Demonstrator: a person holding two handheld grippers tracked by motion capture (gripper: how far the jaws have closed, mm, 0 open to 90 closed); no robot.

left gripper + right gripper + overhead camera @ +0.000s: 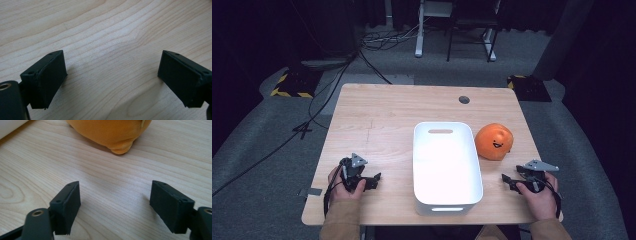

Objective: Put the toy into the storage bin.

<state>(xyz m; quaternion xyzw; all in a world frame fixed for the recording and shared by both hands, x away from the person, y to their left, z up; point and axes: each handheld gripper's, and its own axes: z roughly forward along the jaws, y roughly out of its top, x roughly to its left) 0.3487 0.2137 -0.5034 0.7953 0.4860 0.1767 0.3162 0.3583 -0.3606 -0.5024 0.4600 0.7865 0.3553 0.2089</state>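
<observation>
The right gripper (512,181) rests low on the worktop (387,107) at the near right edge, fingers (67,203) spread wide with nothing between them. The left gripper (371,180) sits at the near left, well apart from everything, its fingers (47,75) also spread and empty over bare wood.

The plush (494,141), a round orange soft toy with a small face on it, lies on the worktop just beside the bin's (447,200) right wall, near its far end. In the right gripper view the plush (110,132) lies straight ahead of the open fingers, still apart from them, so a pickup by that hand looks like the likely work.

Several things could go wrong from here. The plush is soft and rounded, so a shallow pinch on its skin would probably slip or lift only a fold of fabric. A low approach along the wood could nudge it away, or push it against the bin wall. It sits so close to the bin that the finger on that side may catch the rim and shift the bin. The right hand also works near the worktop's edge, and a snagged cable could drag the aim.

The bin is white, rectangular, with slot handles at both ends. It holds nothing.
</observation>
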